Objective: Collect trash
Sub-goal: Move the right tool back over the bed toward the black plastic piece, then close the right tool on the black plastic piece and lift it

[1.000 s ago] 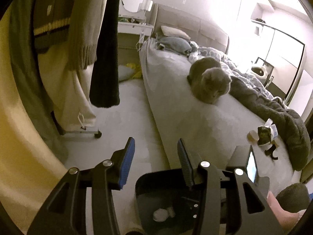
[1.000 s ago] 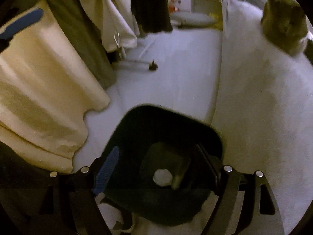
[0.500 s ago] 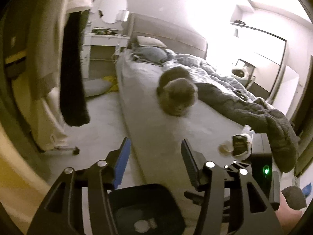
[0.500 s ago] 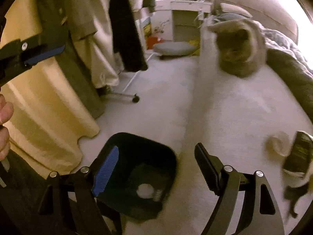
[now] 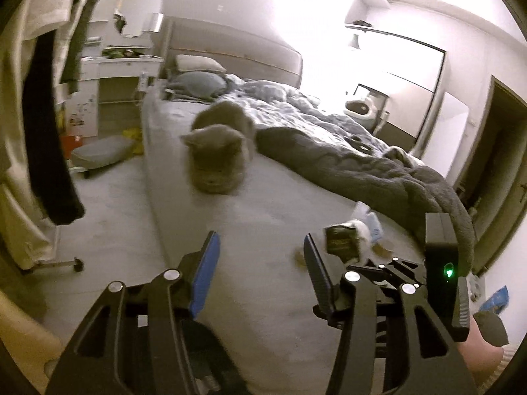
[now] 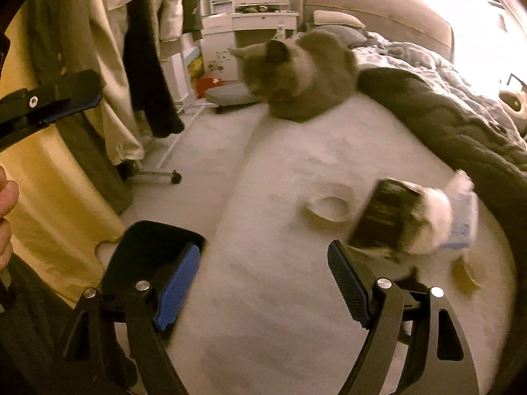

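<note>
Trash lies on the pale bed sheet (image 6: 280, 312): a tape roll (image 6: 329, 209), a dark packet (image 6: 383, 219), a crumpled white tissue (image 6: 431, 220), a blue-white wrapper (image 6: 466, 220) and a small cardboard ring (image 6: 466, 275). My right gripper (image 6: 263, 253) hovers open just short of the packet, nothing between its fingers. On the floor by the bed edge stands the black bin (image 6: 145, 250). My left gripper (image 5: 260, 247) is open and empty over the sheet; the packet (image 5: 341, 242) shows beyond its right finger.
A grey cat (image 6: 296, 75) lies on the bed behind the trash. A dark duvet (image 6: 444, 121) covers the bed's right side. Clothes hang on a wheeled rack (image 6: 154, 65) at the left, with a cushion (image 5: 98, 151) on the floor.
Both grippers rose from over the bin and swung right toward the bed. The bin slid to the lower left of the views and the trash on the sheet came closer.
</note>
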Demonstrator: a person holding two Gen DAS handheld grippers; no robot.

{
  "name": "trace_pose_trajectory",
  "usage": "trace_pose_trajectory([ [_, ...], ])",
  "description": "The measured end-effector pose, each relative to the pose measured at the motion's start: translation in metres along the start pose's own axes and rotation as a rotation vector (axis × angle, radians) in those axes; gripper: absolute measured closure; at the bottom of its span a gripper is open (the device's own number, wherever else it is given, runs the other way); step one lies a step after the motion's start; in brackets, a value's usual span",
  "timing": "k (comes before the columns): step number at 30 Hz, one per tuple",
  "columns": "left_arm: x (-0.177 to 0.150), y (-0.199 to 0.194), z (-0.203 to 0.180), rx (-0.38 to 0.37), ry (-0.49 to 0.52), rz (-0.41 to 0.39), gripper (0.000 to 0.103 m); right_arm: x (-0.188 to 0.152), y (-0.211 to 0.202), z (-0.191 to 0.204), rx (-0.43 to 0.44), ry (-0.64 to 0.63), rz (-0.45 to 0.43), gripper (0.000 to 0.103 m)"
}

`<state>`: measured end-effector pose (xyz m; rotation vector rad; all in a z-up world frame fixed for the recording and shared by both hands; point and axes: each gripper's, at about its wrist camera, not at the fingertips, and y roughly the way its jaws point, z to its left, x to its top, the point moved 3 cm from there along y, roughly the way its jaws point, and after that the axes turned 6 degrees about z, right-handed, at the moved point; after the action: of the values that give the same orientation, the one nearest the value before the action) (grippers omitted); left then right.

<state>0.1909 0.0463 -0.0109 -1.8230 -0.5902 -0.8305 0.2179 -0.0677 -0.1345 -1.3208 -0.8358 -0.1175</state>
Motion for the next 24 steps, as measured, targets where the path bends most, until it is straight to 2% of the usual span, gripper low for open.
trace_pose_trajectory([
  [8,-0.004,0.038,-0.046,-0.052,0.061,0.062,0.053,-0.027,-0.015,-0.048,-0.039,0.052,-0.002,0.022],
  [14,-0.015,0.07,-0.075,-0.108,0.095,0.151,0.062,-0.045,-0.021,-0.074,-0.032,0.103,-0.003,0.023],
  [20,-0.026,0.093,-0.1,-0.149,0.126,0.219,0.062,-0.057,-0.016,-0.091,-0.011,0.136,0.021,0.034],
  [24,-0.031,0.108,-0.11,-0.175,0.112,0.25,0.066,-0.066,-0.011,-0.104,0.021,0.183,0.033,0.04],
])
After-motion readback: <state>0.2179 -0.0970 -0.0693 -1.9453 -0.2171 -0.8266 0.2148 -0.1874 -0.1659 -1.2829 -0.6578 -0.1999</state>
